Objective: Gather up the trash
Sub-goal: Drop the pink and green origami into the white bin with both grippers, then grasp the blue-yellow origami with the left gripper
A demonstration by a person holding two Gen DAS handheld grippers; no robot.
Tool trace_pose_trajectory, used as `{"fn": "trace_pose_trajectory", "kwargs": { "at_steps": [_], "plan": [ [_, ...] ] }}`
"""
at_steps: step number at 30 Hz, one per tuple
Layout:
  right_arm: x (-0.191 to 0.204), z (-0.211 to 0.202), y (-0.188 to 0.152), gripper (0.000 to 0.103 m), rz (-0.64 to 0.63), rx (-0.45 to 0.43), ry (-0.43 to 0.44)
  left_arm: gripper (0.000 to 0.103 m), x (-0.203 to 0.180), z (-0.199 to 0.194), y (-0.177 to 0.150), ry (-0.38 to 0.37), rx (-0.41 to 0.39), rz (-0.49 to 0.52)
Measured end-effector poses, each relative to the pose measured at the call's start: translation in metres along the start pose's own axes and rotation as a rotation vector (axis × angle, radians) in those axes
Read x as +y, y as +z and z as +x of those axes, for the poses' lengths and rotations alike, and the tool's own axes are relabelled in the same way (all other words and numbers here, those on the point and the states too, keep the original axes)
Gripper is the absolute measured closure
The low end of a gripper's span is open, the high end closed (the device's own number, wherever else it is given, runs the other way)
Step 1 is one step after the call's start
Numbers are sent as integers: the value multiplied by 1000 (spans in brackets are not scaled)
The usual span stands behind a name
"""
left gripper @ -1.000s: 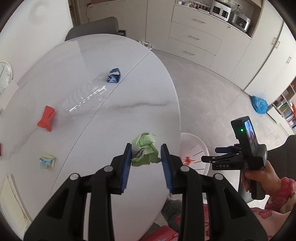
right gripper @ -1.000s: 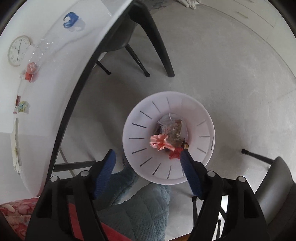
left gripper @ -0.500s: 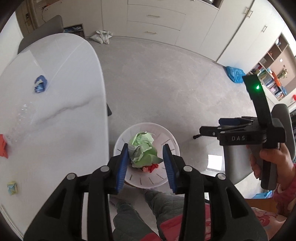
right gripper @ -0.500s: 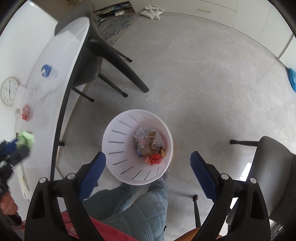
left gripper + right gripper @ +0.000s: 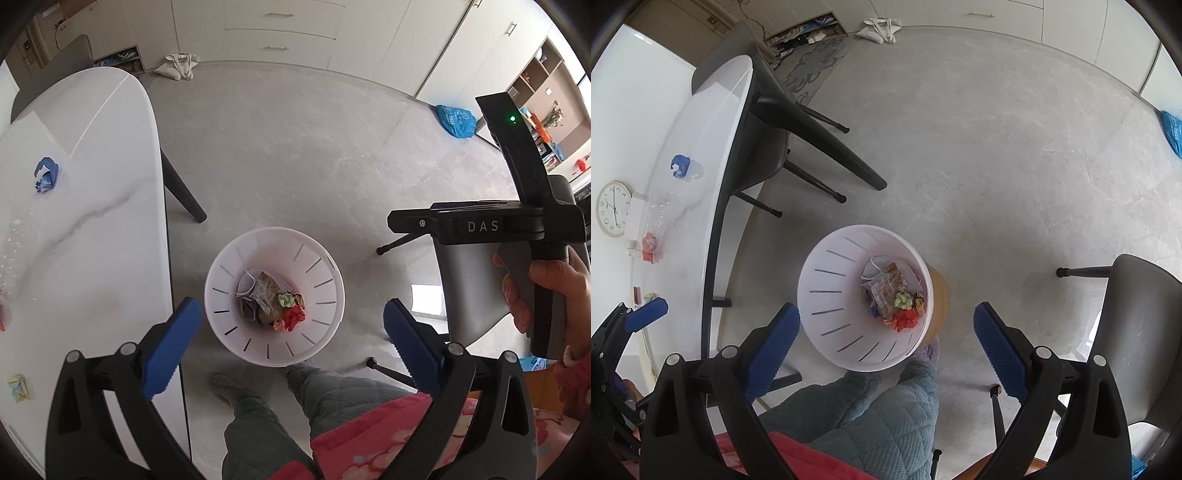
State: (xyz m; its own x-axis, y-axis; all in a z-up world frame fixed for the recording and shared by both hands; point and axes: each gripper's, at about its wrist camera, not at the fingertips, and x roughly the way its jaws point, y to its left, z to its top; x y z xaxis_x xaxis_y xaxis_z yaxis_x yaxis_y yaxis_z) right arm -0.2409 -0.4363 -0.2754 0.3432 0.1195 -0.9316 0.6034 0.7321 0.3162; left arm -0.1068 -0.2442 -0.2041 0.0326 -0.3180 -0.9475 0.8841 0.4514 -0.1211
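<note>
A white slotted trash bin (image 5: 225,306) (image 5: 827,295) stands on the floor beside the white table (image 5: 92,229). A green paper wad (image 5: 285,300) (image 5: 903,301) lies inside it on wrappers and red scraps. My left gripper (image 5: 291,343) is open and empty above the bin. My right gripper (image 5: 886,343) is open and empty, also above the bin. On the table lie a blue wad (image 5: 46,177) (image 5: 679,166), a clear plastic bottle (image 5: 659,214), a red wad (image 5: 652,245) and a small yellow-blue wad (image 5: 18,386).
A dark chair (image 5: 798,118) is tucked under the table's far end. Another grey chair (image 5: 1137,321) stands at the right. The person's legs (image 5: 871,406) are just below the bin. A clock (image 5: 613,208) lies on the table. A blue bag (image 5: 456,120) lies on the floor.
My left gripper carried the green wad from the table to above the bin, opened and dropped it in. My right gripper opened wide and stayed above the bin.
</note>
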Motion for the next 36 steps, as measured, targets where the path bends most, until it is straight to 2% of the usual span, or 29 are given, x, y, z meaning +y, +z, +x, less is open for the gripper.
{"fn": "trace_pose_trajectory", "kwargs": {
  "at_steps": [11, 15, 19, 25, 29, 32, 36],
  "plan": [
    [22, 2, 1, 8, -38, 8, -2, 8, 14, -10, -7, 29, -27, -43],
    [47, -2, 2, 8, -90, 7, -16, 8, 37, -26, -13, 93, -69, -130],
    [90, -9, 6, 4, -192, -24, -9, 8, 91, -51, -29, 177, -120, -337],
    [169, -2, 18, 3, -336, -28, 59, 8, 201, -101, -81, 301, -205, -771],
    [224, 7, 20, 3, -431, -25, 98, 8, 269, -109, -122, 371, -187, -1012],
    [257, 10, 18, 3, -491, -24, 121, 8, 305, -103, -146, 401, -172, -1139],
    [290, 14, 12, 3, -540, -15, 141, 21, 339, -88, -162, 390, -149, -1237]
  ]
}}
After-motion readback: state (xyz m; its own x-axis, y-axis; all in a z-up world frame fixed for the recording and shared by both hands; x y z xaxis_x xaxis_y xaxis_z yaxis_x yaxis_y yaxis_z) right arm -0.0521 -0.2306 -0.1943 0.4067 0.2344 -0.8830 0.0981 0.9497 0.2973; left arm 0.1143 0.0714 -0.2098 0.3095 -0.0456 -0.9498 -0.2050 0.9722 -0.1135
